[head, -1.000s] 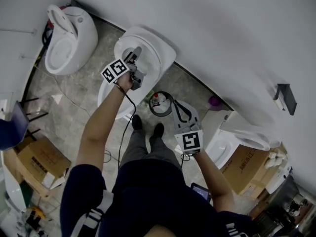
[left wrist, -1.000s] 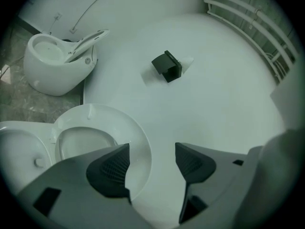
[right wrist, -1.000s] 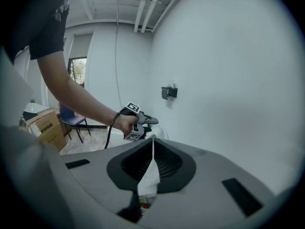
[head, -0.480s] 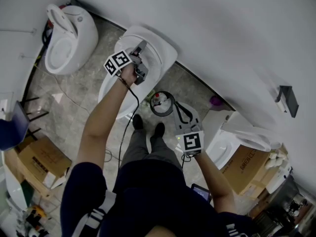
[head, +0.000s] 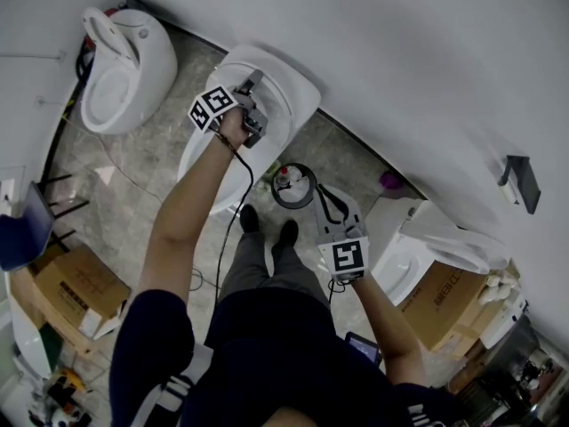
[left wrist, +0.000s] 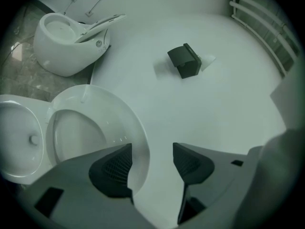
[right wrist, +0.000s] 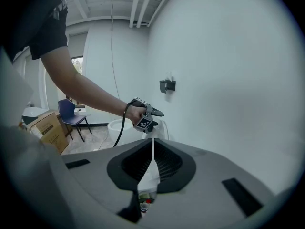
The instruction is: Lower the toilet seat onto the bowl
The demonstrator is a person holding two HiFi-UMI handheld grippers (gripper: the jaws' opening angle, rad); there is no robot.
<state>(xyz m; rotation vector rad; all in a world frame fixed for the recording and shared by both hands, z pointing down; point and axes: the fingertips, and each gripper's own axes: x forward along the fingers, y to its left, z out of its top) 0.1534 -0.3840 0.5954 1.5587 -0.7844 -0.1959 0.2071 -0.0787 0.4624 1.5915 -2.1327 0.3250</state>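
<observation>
The white toilet stands against the wall, its seat (head: 283, 85) raised upright over the bowl (head: 194, 163). My left gripper (head: 257, 105) is up at the seat's top edge. In the left gripper view the seat's rim (left wrist: 139, 136) runs between the jaws (left wrist: 152, 152), close by the left pad (left wrist: 116, 168) and apart from the right one; the jaws are closing and do not press on it. The bowl (left wrist: 19, 132) shows at the far left. My right gripper (head: 324, 191) hangs low by the person's legs, shut (right wrist: 152, 147) with nothing in it.
A second toilet (head: 124, 69) stands to the left along the wall, a third (head: 418, 256) at the right. Cardboard boxes (head: 67, 287) (head: 444, 301) sit on the floor. A black ring with a red-capped bottle (head: 289, 185) lies by the feet. A black fixture (left wrist: 185, 61) hangs on the wall.
My left gripper has moved up and toward the wall, from over the bowl to the raised seat's rim. The right gripper has stayed in place.
</observation>
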